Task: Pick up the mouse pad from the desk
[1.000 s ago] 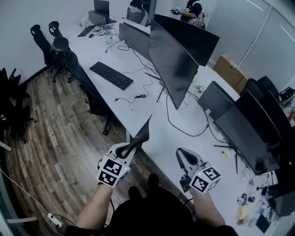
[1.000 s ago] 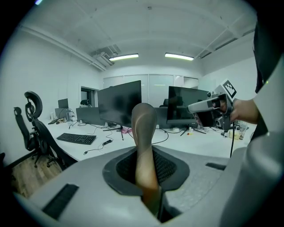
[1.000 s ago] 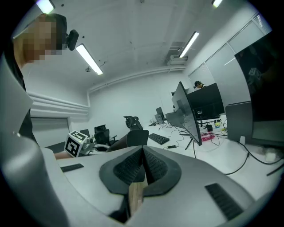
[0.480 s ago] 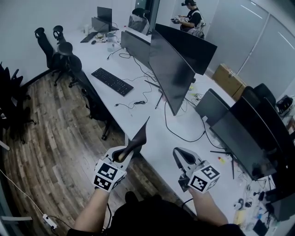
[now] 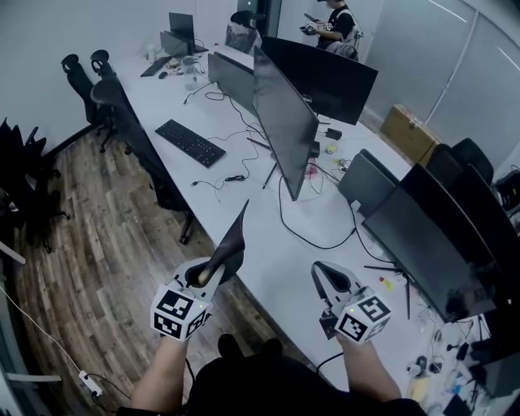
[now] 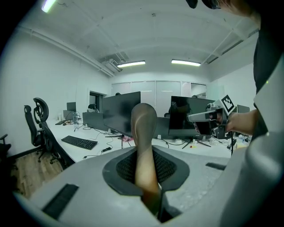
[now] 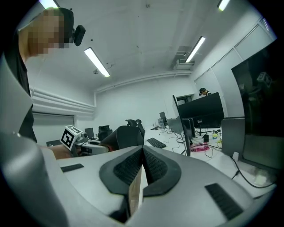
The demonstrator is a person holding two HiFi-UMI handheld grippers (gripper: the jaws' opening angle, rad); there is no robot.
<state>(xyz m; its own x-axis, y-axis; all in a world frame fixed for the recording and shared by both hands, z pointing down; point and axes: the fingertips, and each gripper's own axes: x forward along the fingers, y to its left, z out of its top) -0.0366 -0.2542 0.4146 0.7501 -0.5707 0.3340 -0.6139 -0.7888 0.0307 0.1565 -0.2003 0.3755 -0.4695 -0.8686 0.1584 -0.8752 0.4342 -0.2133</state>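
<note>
Counter (image 5: 268, 244), long and white, runs from the near edge up into the room, with wood-plank floor (image 5: 97, 244) along its left side. Big dark curved monitor (image 5: 284, 122) stands mid-counter, seen from behind; more dark screens (image 5: 422, 236) crowd the right side, with loose black cables between them. Black office chairs (image 5: 122, 114) are pushed in along the left edge. Cardboard box (image 5: 410, 130) sits on the floor by the far glass wall, and a person (image 5: 333, 20) stands at the back. Black keyboard (image 5: 191, 142) lies flat towards the far left of the counter. Mouse pad (image 5: 231, 244), dark and thin, is off the counter: it stands up on edge, rising to a point over the counter's near left edge. Left tool (image 5: 210, 272) is clamped on its lower end; the left gripper view shows the pad pinched between the ribbed pads. Right tool (image 5: 323, 272) hovers over the near counter, well apart from the pad, jaws pressed together and carrying nothing.
</note>
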